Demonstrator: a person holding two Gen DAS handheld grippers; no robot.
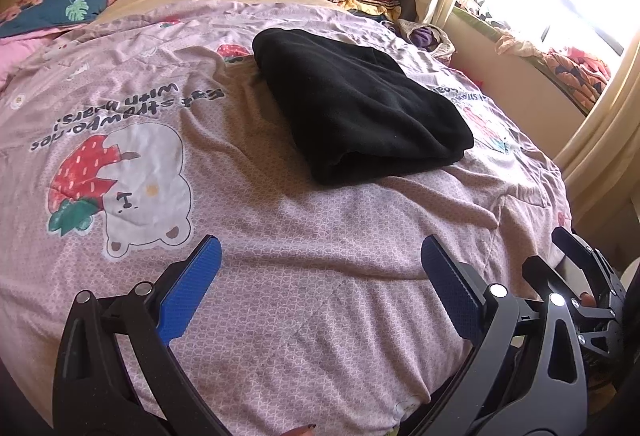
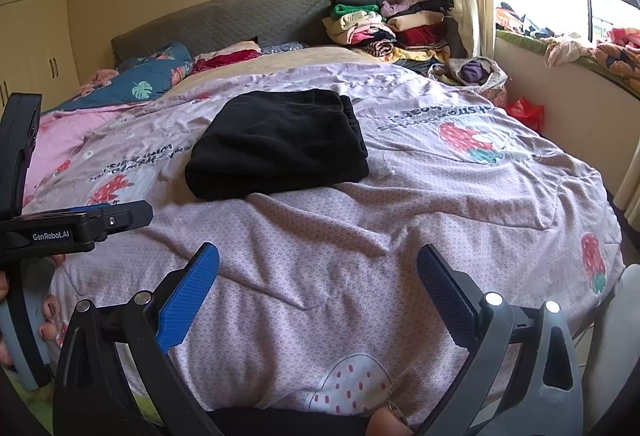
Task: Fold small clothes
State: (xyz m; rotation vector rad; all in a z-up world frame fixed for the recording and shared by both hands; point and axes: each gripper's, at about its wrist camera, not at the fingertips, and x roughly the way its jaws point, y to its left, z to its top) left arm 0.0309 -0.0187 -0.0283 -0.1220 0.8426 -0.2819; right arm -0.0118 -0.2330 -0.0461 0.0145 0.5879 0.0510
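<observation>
A black garment (image 1: 356,103) lies folded into a thick rectangle on the pink strawberry-bear bedspread (image 1: 280,236); the right wrist view shows the same black garment (image 2: 276,143) in mid-bed. My left gripper (image 1: 320,276) hovers open over the bedspread, short of the garment, with nothing between its blue pads (image 1: 192,292). My right gripper (image 2: 318,284) is also open and empty, near the bed's front edge. The left gripper's body (image 2: 60,228) appears at the left of the right wrist view, held by a hand.
A stack of folded clothes (image 2: 384,27) sits at the bed's far right corner by the grey headboard (image 2: 224,19). A blue leaf-print quilt (image 2: 148,79) lies far left. A window ledge (image 2: 568,47) with loose cloth runs along the right.
</observation>
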